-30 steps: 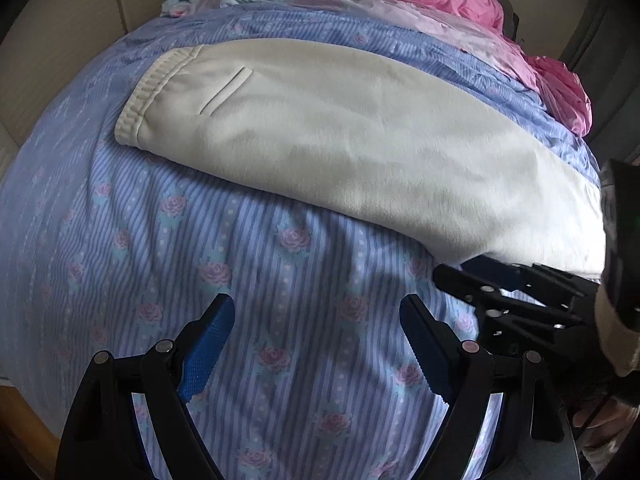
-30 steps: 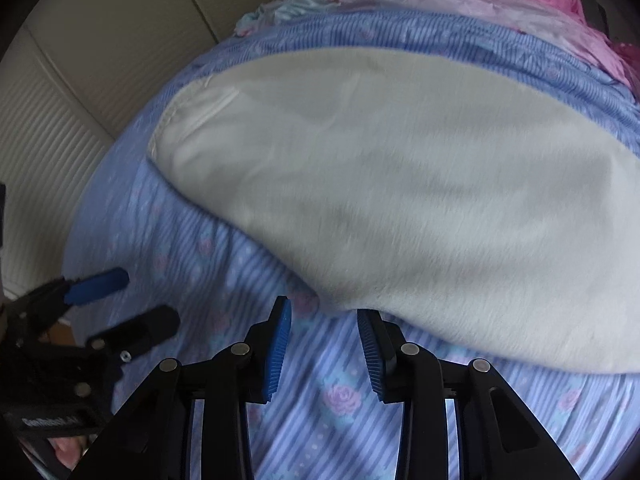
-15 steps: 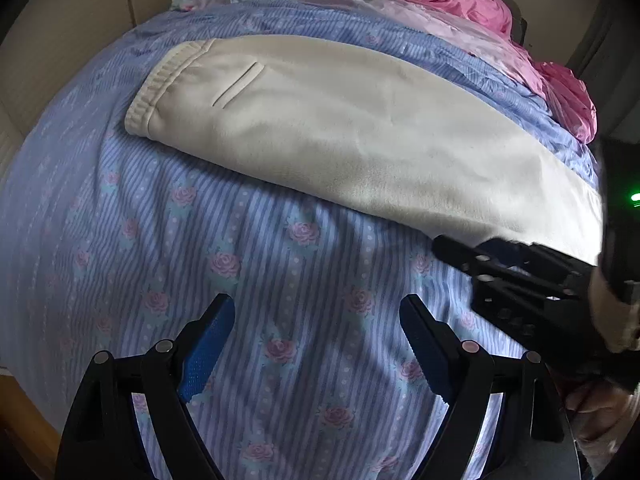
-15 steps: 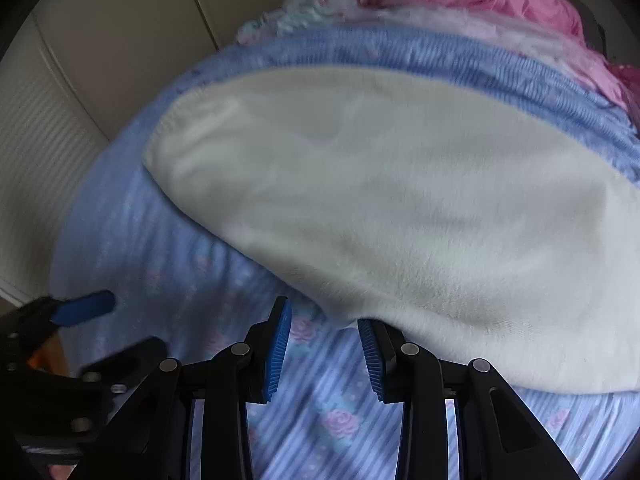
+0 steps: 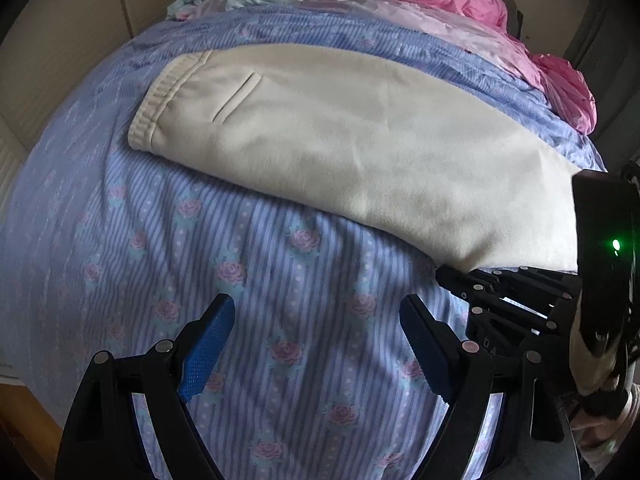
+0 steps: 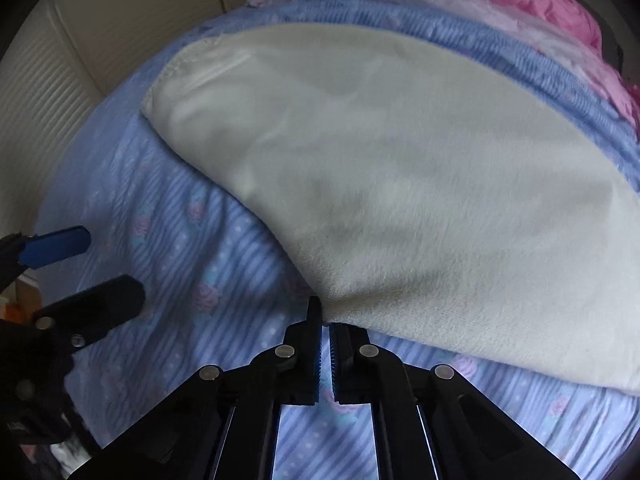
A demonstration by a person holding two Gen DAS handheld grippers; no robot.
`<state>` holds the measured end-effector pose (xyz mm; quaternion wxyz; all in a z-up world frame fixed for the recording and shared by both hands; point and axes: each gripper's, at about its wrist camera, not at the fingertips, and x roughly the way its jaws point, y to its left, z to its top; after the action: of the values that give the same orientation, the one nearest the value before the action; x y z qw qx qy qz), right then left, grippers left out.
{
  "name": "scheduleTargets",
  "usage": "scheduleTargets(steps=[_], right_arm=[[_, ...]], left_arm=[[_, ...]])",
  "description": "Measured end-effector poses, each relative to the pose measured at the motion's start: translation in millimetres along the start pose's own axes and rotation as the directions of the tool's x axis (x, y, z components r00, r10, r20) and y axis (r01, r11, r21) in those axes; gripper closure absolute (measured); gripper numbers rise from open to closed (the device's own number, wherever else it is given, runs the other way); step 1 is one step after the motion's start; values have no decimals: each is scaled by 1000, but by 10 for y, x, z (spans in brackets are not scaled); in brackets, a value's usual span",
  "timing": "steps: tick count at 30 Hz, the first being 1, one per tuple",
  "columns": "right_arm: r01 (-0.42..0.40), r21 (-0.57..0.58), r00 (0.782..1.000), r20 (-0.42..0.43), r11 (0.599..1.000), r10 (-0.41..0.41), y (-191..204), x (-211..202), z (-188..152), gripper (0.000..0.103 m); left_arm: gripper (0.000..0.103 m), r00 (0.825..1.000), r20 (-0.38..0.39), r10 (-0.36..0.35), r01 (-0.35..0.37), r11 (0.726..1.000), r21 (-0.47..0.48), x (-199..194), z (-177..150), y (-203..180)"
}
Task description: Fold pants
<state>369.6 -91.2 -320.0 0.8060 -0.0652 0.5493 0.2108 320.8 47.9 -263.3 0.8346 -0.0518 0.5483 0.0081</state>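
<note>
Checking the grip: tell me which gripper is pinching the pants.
The right gripper, shut on the cream pants' near edge. The left gripper gapes over bare sheet.

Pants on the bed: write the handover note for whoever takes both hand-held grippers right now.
Right hand-held gripper: jaws have just closed, shut on the near edge of the cream pants.
Left hand-held gripper: open, empty, over the blue floral bedspread.
Pants lie flat on the bedspread, legs stacked, waistband at far left.
Done: lengthwise fold, edge gripped.
Left: the cross folds.
</note>
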Motion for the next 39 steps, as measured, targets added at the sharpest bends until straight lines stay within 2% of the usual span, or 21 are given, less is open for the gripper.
scheduleTargets(steps=[4,6,8,9,15,22,33,35,39], right_arm=[[-24,57,999,-22,998,25,-90,-144,10,97],[-17,86,1000,-23,996,19,-140,-273,-19,92],[-1,113,1000,2,994,1,-188,-537,-84,74],[5,124,1000,18,992,-8,-210,-661,-92,71],[45,187,990,120,981,-68,-400,-1581,-108,65],[94,224,971,194,970,-139,-500,-2304,-157,58],[144,325,944,238,935,-228,-953,-3029,-567,57],[146,346,937,252,927,-242,-1103,-3133,-644,50],[142,385,931,262,912,-255,-1476,-3319,-808,49]], left_arm=[[19,1000,12,6,-6,1000,12,-81,56,-52],[19,1000,16,4,-4,1000,20,-165,88,-93],[19,1000,26,7,-8,999,34,-264,119,-145],[19,999,32,9,-10,999,46,-328,138,-185],[19,997,75,-3,-6,993,122,-765,226,-482],[19,995,102,-21,-3,974,227,-1295,291,-950],[18,978,169,-122,63,946,318,-1958,240,-1786],[18,977,173,-126,63,941,331,-1996,224,-1950],[18,978,169,-122,57,935,349,-2036,185,-2346]])
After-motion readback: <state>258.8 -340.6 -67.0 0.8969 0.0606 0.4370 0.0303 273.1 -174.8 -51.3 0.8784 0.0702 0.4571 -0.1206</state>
